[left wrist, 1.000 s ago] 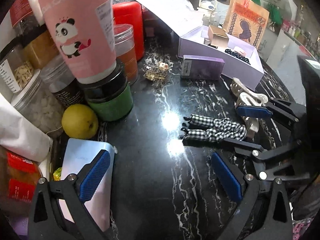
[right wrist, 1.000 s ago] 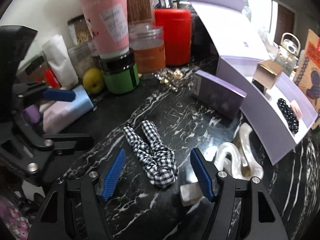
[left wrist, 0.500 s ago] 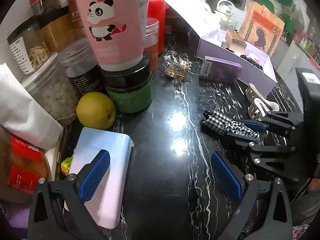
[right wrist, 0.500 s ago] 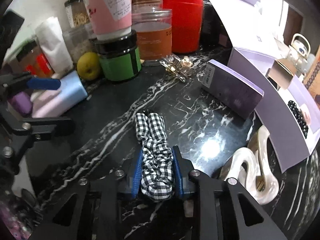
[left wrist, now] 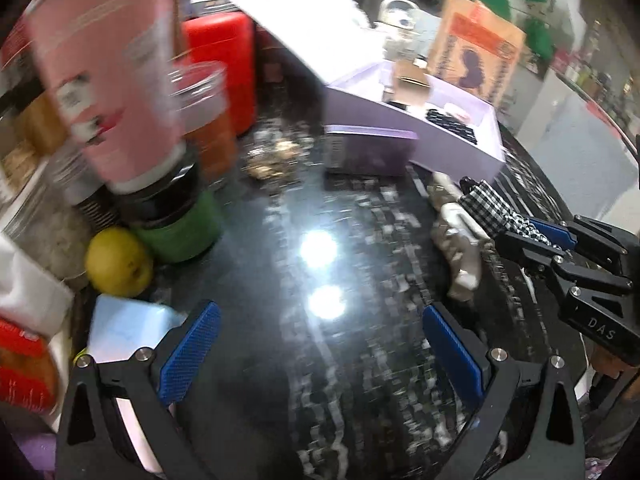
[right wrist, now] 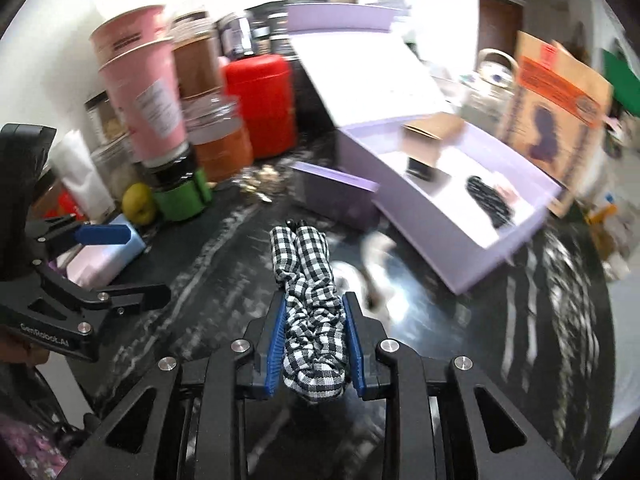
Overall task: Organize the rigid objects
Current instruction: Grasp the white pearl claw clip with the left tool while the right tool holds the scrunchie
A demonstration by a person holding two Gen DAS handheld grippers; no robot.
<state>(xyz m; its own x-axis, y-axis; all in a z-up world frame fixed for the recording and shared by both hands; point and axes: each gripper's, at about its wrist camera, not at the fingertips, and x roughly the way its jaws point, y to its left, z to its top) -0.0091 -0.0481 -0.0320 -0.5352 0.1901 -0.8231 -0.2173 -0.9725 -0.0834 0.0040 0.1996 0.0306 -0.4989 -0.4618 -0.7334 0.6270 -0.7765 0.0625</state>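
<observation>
Right gripper [right wrist: 314, 346] pinches the checked scrunchie [right wrist: 310, 280], lifted off the marble counter [left wrist: 340, 360] w/ its front end sticking out unsupported. Risk: soft fabric slips or snags the lavender box [right wrist: 460, 256] wall. Left gripper [left wrist: 320, 354] is spread, empty. Heavy blur (box contents unclear); pale clip [left wrist: 458, 240] partly hidden.

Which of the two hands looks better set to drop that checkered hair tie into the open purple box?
The right. Its gripper already clamps the checkered hair tie, and the purple box lies just ahead. The left gripper is open, holding nothing.
</observation>
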